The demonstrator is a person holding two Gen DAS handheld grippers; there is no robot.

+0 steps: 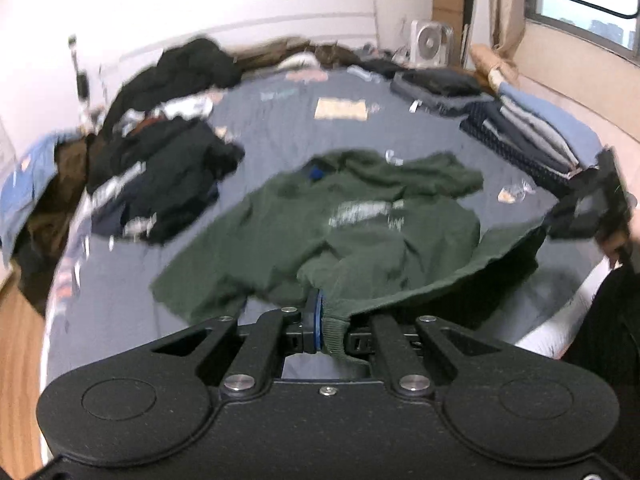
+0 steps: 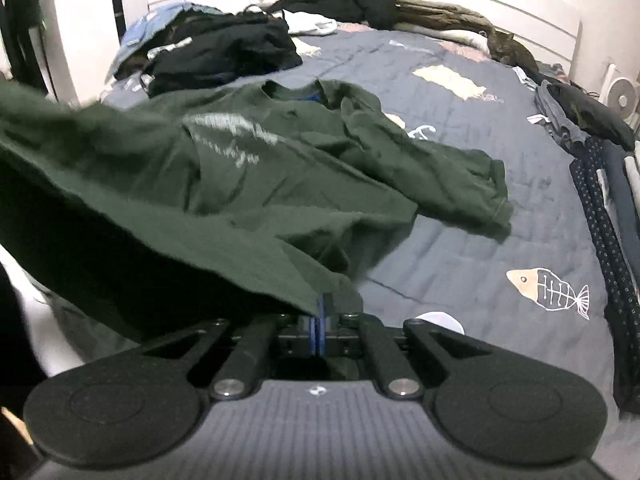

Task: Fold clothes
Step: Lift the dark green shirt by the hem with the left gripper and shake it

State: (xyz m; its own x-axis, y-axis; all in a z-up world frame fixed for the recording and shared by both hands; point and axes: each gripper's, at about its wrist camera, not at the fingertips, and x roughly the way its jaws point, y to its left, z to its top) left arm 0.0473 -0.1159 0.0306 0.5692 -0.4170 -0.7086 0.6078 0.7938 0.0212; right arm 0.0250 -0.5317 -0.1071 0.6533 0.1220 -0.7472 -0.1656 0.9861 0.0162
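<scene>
A dark green sweatshirt [image 1: 360, 216] with white chest lettering lies crumpled on the bed, neck away from me, its near hem lifted off the cover. My left gripper [image 1: 320, 320] is shut on the ribbed hem at one bottom corner. In the right wrist view the same sweatshirt [image 2: 280, 160] rises toward the left, and my right gripper [image 2: 320, 316] is shut on the other hem corner. The right gripper [image 1: 596, 200] also shows at the far right of the left wrist view, with the hem stretched between the two. One sleeve [image 2: 460, 184] trails to the right.
A blue-grey quilt [image 2: 480, 248] with fish prints covers the bed. A heap of dark unfolded clothes [image 1: 160, 176] lies at the left, and folded clothes [image 1: 520, 132] are stacked along the right edge. A small white fan [image 1: 430, 42] stands by the far wall. A person's dark sleeve [image 1: 612, 320] is at the right.
</scene>
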